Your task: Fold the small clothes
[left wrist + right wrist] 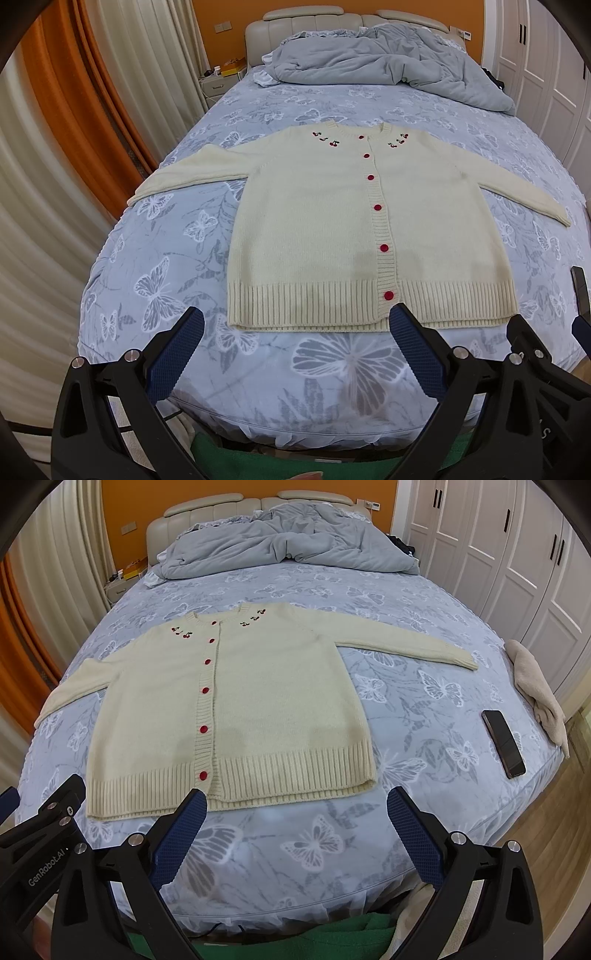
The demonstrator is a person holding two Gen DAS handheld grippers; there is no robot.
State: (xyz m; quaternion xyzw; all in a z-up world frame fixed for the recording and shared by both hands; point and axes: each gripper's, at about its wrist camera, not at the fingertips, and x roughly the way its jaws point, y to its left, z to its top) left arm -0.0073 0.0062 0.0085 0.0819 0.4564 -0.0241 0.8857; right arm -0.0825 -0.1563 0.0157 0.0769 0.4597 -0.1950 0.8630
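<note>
A cream knitted cardigan (314, 221) (266, 701) with red buttons and cherry embroidery at the neck lies flat, face up, on the bed, both sleeves spread sideways. Its ribbed hem faces me. My left gripper (295, 325) hovers open just short of the hem, its blue pads (173, 358) wide apart and empty. My right gripper (297, 805) is also open and empty, near the hem's right corner. Part of the right gripper (580, 295) shows at the edge of the left wrist view, and the left gripper's body (44, 823) appears in the right wrist view.
The bed (332, 369) has a blue butterfly-print sheet. A crumpled grey duvet (388, 59) lies by the headboard. A black phone (504, 744) and a beige cloth (535, 686) sit at the bed's right edge. Green fabric (332, 941) shows below the grippers. Curtains hang left, wardrobe doors right.
</note>
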